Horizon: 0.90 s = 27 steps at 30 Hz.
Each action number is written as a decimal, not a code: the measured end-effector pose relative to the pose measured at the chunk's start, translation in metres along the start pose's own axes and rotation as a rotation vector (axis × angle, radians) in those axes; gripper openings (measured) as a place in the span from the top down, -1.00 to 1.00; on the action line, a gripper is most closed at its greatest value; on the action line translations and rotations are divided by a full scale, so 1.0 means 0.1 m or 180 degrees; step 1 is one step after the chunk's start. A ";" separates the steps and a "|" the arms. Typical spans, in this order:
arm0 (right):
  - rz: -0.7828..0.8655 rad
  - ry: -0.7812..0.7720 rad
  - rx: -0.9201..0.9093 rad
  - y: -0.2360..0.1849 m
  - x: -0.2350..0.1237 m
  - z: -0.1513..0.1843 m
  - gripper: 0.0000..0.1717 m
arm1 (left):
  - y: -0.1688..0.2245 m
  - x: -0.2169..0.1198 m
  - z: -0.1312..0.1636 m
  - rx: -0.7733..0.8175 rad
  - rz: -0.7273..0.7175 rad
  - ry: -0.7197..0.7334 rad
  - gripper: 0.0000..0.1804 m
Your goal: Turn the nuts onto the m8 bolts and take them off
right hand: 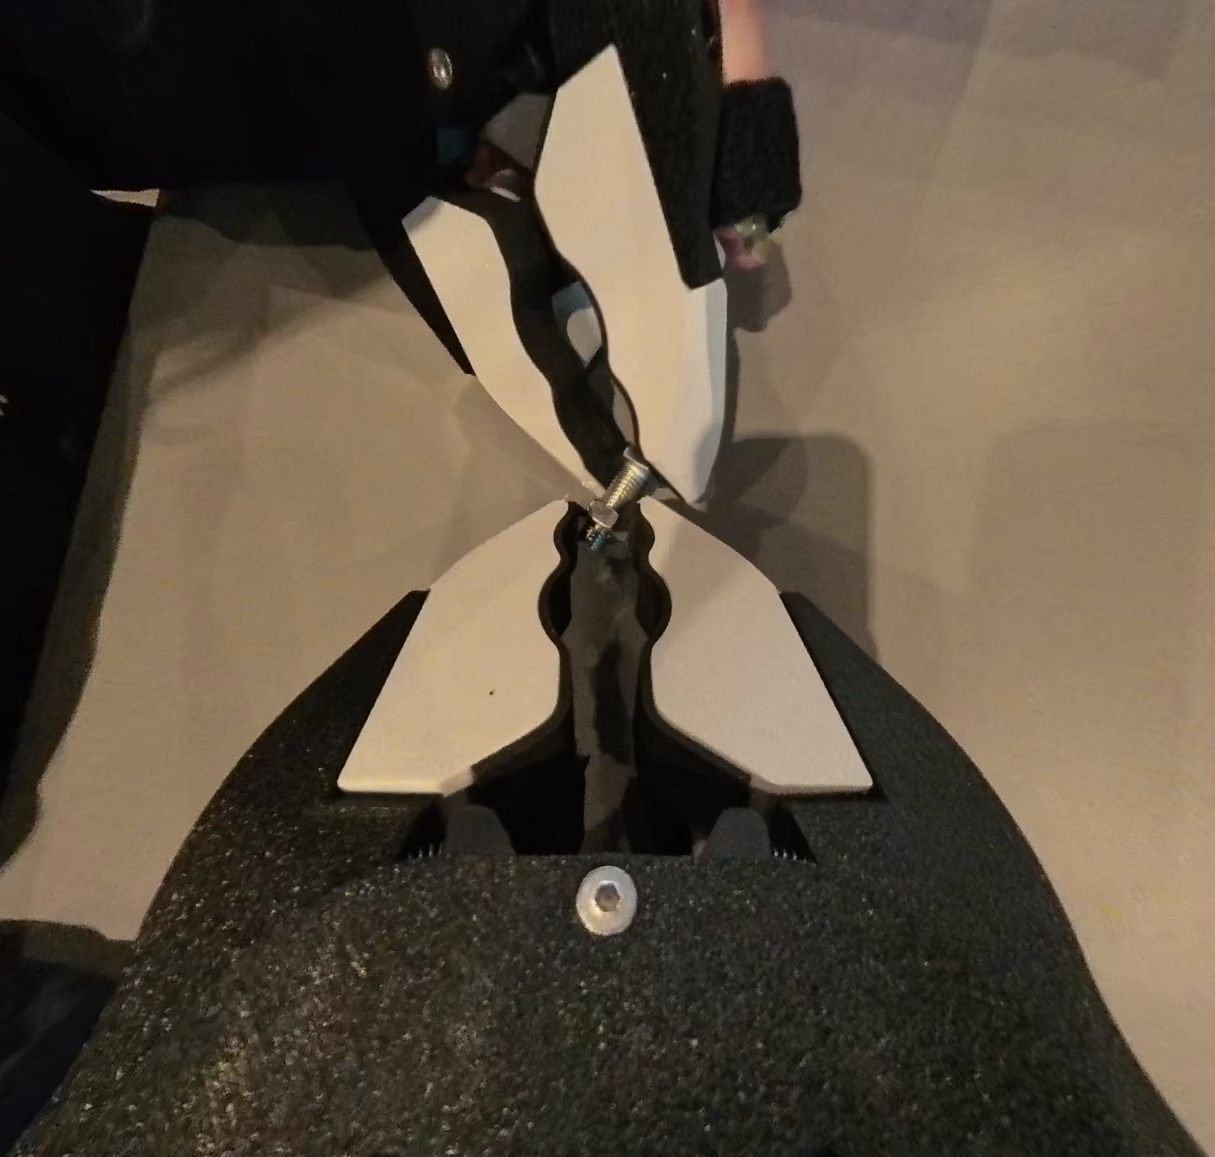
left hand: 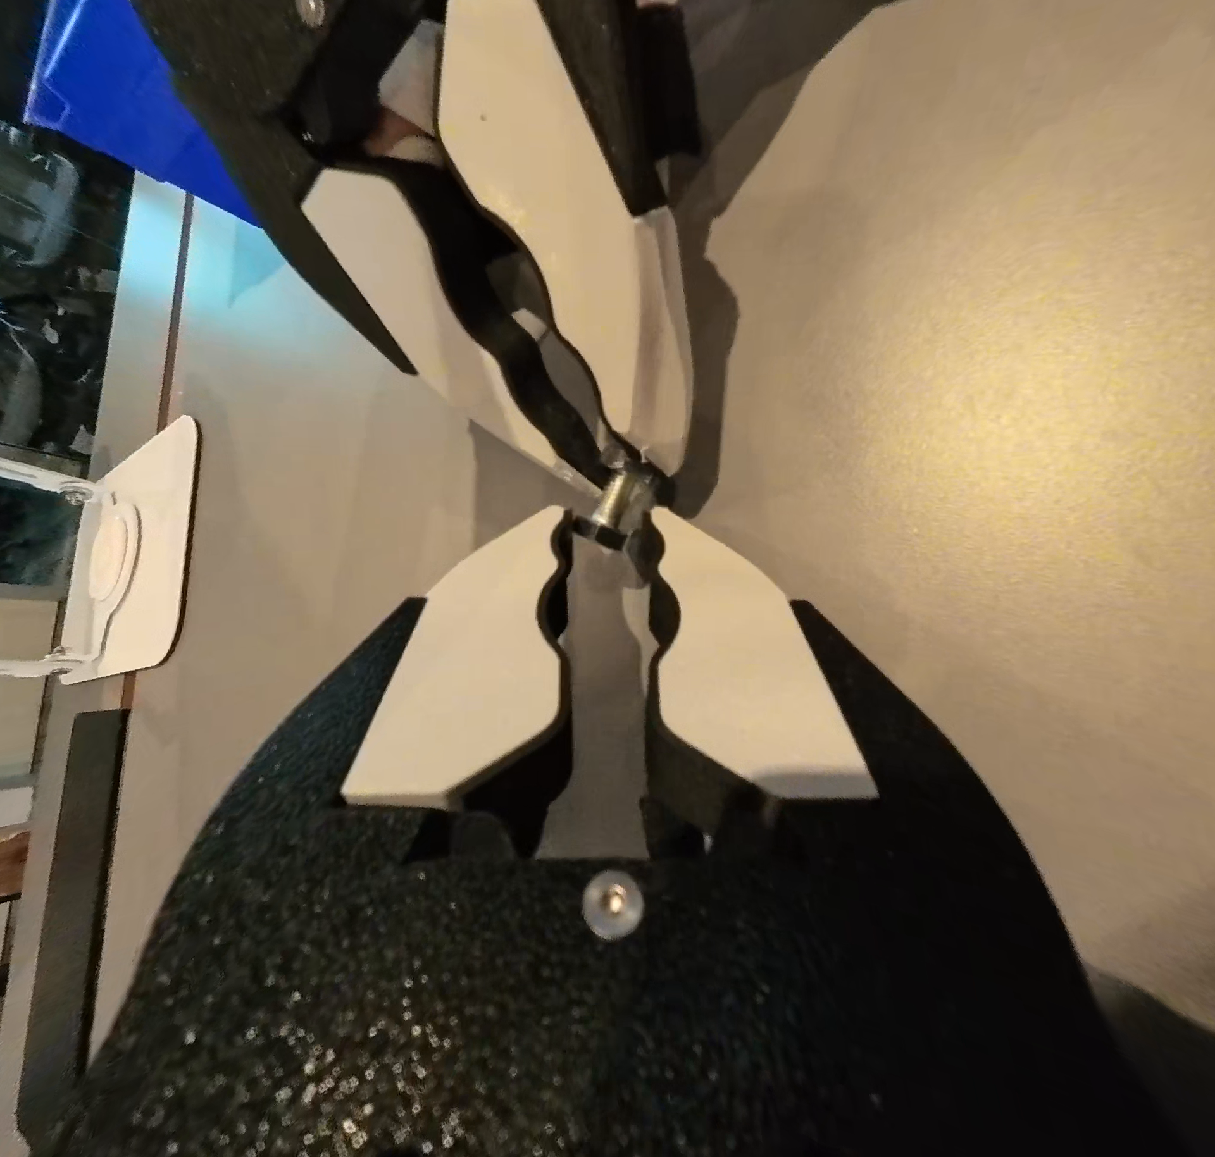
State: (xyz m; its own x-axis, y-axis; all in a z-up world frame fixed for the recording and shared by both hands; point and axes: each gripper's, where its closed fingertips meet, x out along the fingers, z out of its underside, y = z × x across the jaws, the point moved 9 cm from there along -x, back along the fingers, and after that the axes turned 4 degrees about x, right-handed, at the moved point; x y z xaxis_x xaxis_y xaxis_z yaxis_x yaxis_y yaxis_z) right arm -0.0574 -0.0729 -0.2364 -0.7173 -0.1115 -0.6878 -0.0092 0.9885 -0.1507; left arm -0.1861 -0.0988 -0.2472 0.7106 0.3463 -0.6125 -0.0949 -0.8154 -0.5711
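While spanning both closed jaws: bolt [right hand: 630, 476] head in left, nut [right hand: 601, 513] in right.

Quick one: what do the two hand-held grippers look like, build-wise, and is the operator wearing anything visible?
Both match. The left hand-held gripper and right hand-held gripper have coarse, speckled black bodies, each with one silver screw on the centreline. The fingers are flat off-white plates with wavy, scalloped black inner edges, tapering to tips. No cables or markings show. The operator wears a black knit cuff.

Left gripper [left hand: 608, 537] and right gripper [right hand: 605, 527] tip to tip, both nearly closed, fingers angled toward each other.
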 end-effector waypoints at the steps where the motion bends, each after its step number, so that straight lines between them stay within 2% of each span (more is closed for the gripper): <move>1: -0.0023 -0.0009 0.0006 -0.01 0.00 0.00 0.83 | 0.00 0.00 0.00 0.0005 0.0001 -0.0002 0.83; 5: 0.0148 0.0125 0.0055 0.04 0.00 -0.01 0.82 | -0.03 -0.01 0.01 -0.0083 -0.0136 -0.0167 0.84; 7: 0.0355 0.0319 0.0188 0.10 -0.06 -0.02 0.59 | -0.10 -0.03 0.04 -0.0228 -0.0364 -0.0247 0.84; 10: 0.0429 0.0606 0.0542 0.19 -0.14 -0.01 0.40 | -0.20 -0.10 0.09 -0.0508 -0.0692 -0.0185 0.85; 13: 0.0106 0.0718 0.0714 0.18 -0.10 -0.02 0.41 | -0.25 -0.15 0.10 -0.0649 -0.0850 -0.0129 0.85; 16: -0.0012 0.0859 0.0620 0.14 -0.08 -0.09 0.42 | -0.25 -0.13 0.10 -0.0688 -0.0811 -0.0144 0.85; 20: 0.0272 0.1525 0.0068 0.03 -0.20 -0.22 0.45 | -0.25 -0.11 0.11 -0.0733 -0.0795 -0.0180 0.85; 21: 0.0430 0.1493 0.0072 0.05 -0.22 -0.21 0.46 | -0.26 -0.11 0.11 -0.0760 -0.0814 -0.0165 0.85; 24: 0.0517 0.0854 0.0365 0.14 -0.16 -0.09 0.38 | -0.28 -0.15 0.11 -0.0856 -0.0852 -0.0045 0.85; 26: 0.0266 0.0816 0.0403 0.12 -0.09 -0.10 0.40 | -0.28 -0.15 0.11 -0.0863 -0.0850 -0.0038 0.85; 27: 0.0221 0.0923 0.0331 0.09 -0.09 -0.14 0.34 | -0.27 -0.14 0.12 -0.0857 -0.0837 -0.0058 0.85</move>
State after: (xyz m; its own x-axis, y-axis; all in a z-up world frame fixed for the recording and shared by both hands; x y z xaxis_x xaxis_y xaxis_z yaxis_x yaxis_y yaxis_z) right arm -0.0609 -0.0619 -0.2215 -0.8827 0.0045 -0.4699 0.1075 0.9754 -0.1926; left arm -0.2018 -0.0759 -0.2295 0.6735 0.5662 -0.4751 0.2775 -0.7894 -0.5475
